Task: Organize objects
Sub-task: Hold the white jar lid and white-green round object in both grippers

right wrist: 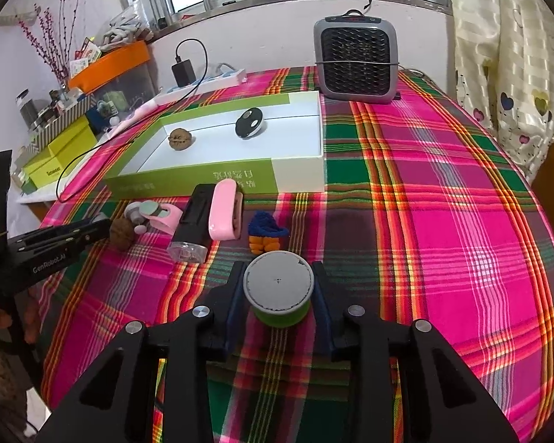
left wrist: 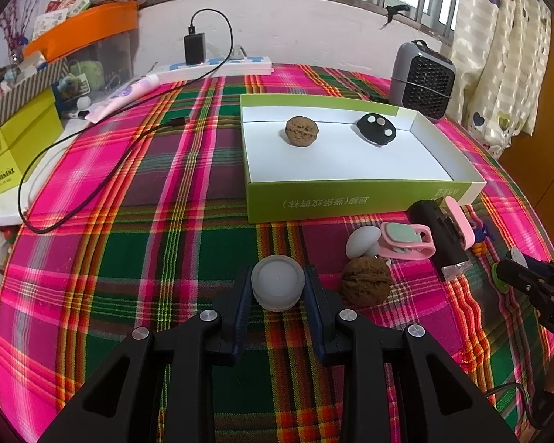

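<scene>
1. Box (left wrist: 351,199) (green outside, white inside) sits mid-table on plaid cloth (left wrist: 166,243); already holds 2 items: walnut (left wrist: 301,131) and black round gadget w/ pale dots (left wrist: 375,128), well apart from each other.
2. Left gripper (left wrist: 278,288) is clamped on a pale grey ribbed puck (left wrist: 277,282), pads pressing both sides. It looks to be just above the cloth, near the box's front wall.
3. Right gripper (right wrist: 279,288) has a grey-topped, green-based disc (right wrist: 278,289) between its jaws, pads against its sides, so a grip as far as I can tell.
4. Still outside, in front of the box: 2nd walnut (left wrist: 366,282), grey mushroom-shaped piece (left wrist: 362,240), pink clip w/ green pad (left wrist: 406,240), black device w/ clear end (left wrist: 439,236), pink case (right wrist: 223,208) touching it, blue/orange knit item (right wrist: 266,230).
5. Progress est: early, roughly a quarter; 2 in, 2 in hand, abt 6 left.
6. Next, prob: carry both held pieces over the rim and drop them in free white floor.
</scene>
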{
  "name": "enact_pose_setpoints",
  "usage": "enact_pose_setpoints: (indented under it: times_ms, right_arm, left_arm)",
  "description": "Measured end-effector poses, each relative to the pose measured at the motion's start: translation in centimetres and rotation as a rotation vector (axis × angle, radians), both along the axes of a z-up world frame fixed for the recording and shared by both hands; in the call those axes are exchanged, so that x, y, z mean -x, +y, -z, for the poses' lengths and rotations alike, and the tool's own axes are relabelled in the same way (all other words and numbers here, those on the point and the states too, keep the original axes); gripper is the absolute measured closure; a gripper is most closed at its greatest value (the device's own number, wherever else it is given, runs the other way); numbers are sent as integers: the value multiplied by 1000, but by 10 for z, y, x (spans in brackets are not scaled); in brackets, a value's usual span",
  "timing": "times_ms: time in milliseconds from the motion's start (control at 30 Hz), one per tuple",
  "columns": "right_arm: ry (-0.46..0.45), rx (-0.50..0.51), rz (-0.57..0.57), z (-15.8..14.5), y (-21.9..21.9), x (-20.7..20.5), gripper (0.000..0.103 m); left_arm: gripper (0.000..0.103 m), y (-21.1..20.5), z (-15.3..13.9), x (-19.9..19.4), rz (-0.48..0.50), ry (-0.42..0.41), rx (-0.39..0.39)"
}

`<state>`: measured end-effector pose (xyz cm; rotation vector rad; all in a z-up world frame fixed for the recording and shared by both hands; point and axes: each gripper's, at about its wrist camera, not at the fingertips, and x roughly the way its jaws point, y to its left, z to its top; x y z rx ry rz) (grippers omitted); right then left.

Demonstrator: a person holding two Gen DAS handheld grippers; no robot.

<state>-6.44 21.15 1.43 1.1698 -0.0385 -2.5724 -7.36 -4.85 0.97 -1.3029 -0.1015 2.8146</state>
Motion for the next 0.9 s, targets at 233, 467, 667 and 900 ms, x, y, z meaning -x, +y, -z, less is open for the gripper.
enact_pose_setpoints:
  times_ms: [233, 467, 667, 900]
  right_arm:
    - [1, -5, 2, 0, 0, 0, 68]
    - [3, -14, -6, 1, -2, 0, 68]
    - [7, -17, -15, 0, -4, 0, 68]
    - [13, -16, -14, -1, -5, -1, 68]
  left_arm:
    - [78, 0, 0, -1, -3, 0, 1]
    - [78, 2, -2, -3, 6, 2, 9]
    - [78, 5, -2, -4, 10, 5, 15]
    - [78, 6, -6, -8, 2, 17, 19]
